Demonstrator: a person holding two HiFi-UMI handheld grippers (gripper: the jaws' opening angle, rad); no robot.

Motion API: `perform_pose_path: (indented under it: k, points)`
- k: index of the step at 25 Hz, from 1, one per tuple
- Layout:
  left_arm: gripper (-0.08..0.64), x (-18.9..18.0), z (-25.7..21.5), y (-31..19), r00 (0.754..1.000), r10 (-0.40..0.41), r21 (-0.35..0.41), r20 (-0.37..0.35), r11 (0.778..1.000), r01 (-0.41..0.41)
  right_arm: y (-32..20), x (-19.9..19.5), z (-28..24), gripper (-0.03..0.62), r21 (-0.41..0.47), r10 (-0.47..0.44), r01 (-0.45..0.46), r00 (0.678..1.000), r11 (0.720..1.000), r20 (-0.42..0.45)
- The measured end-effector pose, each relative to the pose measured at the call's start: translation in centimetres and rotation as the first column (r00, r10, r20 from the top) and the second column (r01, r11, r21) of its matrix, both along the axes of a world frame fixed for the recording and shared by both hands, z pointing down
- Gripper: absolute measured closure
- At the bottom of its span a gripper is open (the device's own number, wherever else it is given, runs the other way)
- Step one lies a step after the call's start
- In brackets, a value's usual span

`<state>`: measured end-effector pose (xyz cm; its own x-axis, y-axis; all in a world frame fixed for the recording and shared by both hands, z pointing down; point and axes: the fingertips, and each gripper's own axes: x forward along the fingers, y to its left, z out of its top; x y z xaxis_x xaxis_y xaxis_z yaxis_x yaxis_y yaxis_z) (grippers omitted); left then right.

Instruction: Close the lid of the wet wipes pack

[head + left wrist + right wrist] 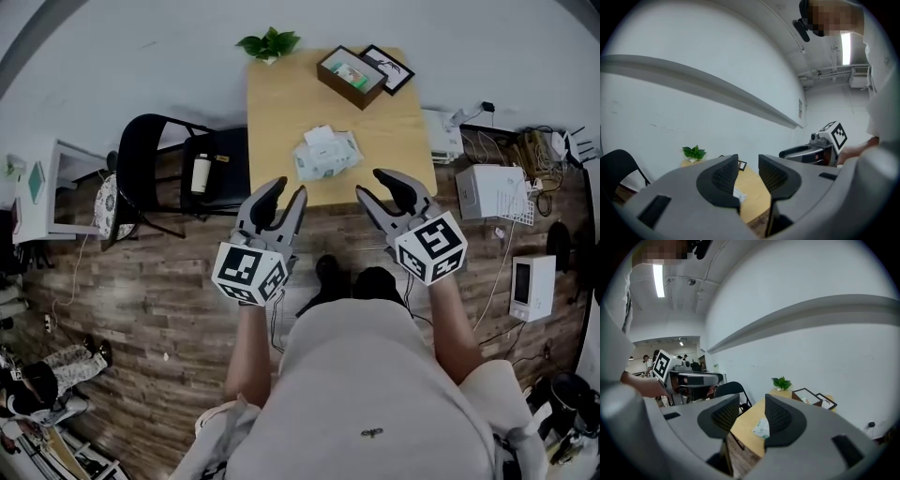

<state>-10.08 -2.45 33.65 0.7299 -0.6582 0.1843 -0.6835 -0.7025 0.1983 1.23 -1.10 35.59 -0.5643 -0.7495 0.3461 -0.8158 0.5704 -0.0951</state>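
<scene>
The wet wipes pack (326,155) lies on the small wooden table (281,103), near its front edge, with its white lid flap lifted at the far side. My left gripper (291,187) hovers just before the table's front edge, left of the pack, open and empty. My right gripper (370,184) hovers to the right of it, also open with nothing between its fingers. In the left gripper view the pack (736,193) shows low between the jaws of the left gripper (748,168). The right gripper view shows the pack (761,428) between the jaws of the right gripper (752,411).
On the table's far side stand a potted plant (269,43), a brown box (351,77) and a picture frame (387,68). A black folding chair (178,173) with a bottle (199,173) on it stands left of the table. White boxes (492,192) and cables lie to the right.
</scene>
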Motion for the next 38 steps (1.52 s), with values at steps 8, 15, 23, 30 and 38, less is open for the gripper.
perform_pose_path:
  k: [8, 15, 23, 30, 38]
  points:
    - [0.439, -0.4, 2.7, -1.0, 1.0, -0.026, -0.066, -0.014, 0.998, 0.025, -2.3, -0.6, 1.3, 0.422, -0.029, -0.043, 0.043, 0.999, 0.999, -0.002]
    - [0.437, -0.7, 3.2, -4.8, 0.995, -0.103, -0.079, 0.006, 0.992, 0.103, -6.9, -1.0, 2.8, 0.399, -0.059, -0.152, 0.151, 0.988, 0.987, 0.003]
    - [0.437, -0.5, 3.6, -9.6, 0.982, -0.185, -0.086, 0.038, 0.979, 0.187, -13.3, -1.5, 4.4, 0.383, -0.091, -0.271, 0.269, 0.962, 0.959, -0.01]
    - [0.437, -0.3, 4.8, -12.6, 0.962, -0.268, -0.114, 0.056, 0.955, 0.273, -17.3, -2.1, 7.2, 0.366, -0.147, -0.378, 0.372, 0.926, 0.917, -0.012]
    - [0.437, 0.3, 6.3, -15.3, 0.938, -0.341, -0.148, 0.071, 0.926, 0.348, -20.9, -2.4, 11.1, 0.356, -0.214, -0.488, 0.472, 0.872, 0.855, -0.028]
